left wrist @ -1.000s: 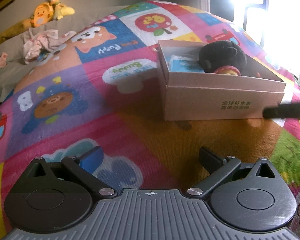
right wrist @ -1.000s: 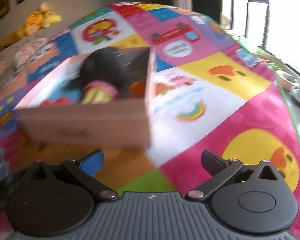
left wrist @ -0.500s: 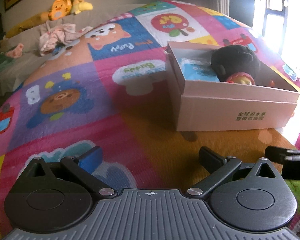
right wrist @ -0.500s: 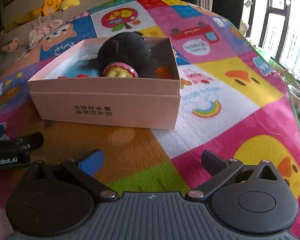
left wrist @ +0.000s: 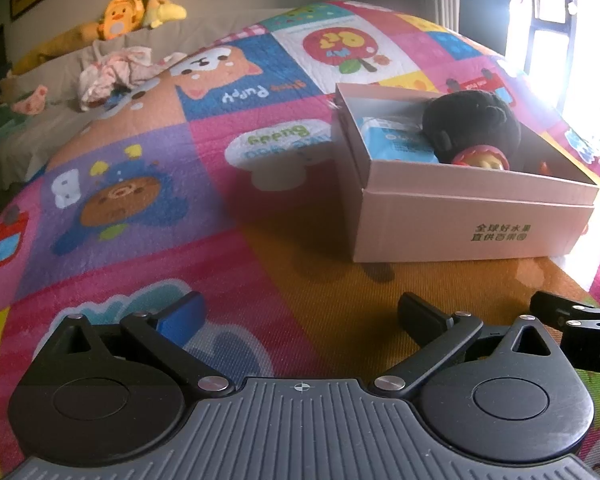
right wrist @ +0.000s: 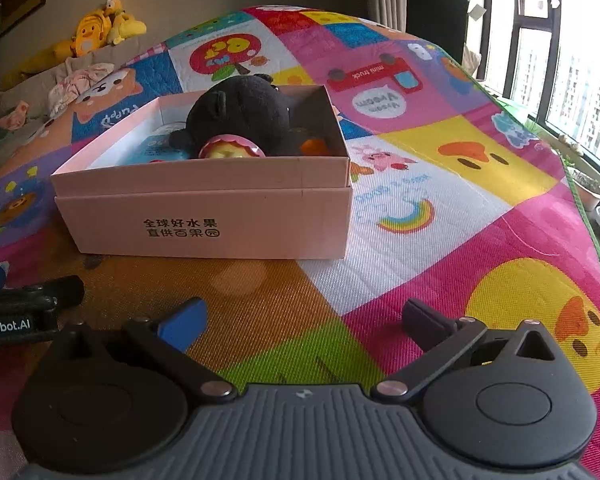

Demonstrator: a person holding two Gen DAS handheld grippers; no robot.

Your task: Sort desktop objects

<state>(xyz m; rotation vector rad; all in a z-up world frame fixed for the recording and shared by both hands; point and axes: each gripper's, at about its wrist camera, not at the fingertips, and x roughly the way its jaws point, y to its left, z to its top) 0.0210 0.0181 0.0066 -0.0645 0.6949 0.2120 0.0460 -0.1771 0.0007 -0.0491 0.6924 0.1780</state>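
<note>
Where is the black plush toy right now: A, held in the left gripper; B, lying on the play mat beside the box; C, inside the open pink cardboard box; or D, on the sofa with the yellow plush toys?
C: the black plush toy sits inside the open pink cardboard box, while the left gripper and the right gripper are both open and empty.
</note>
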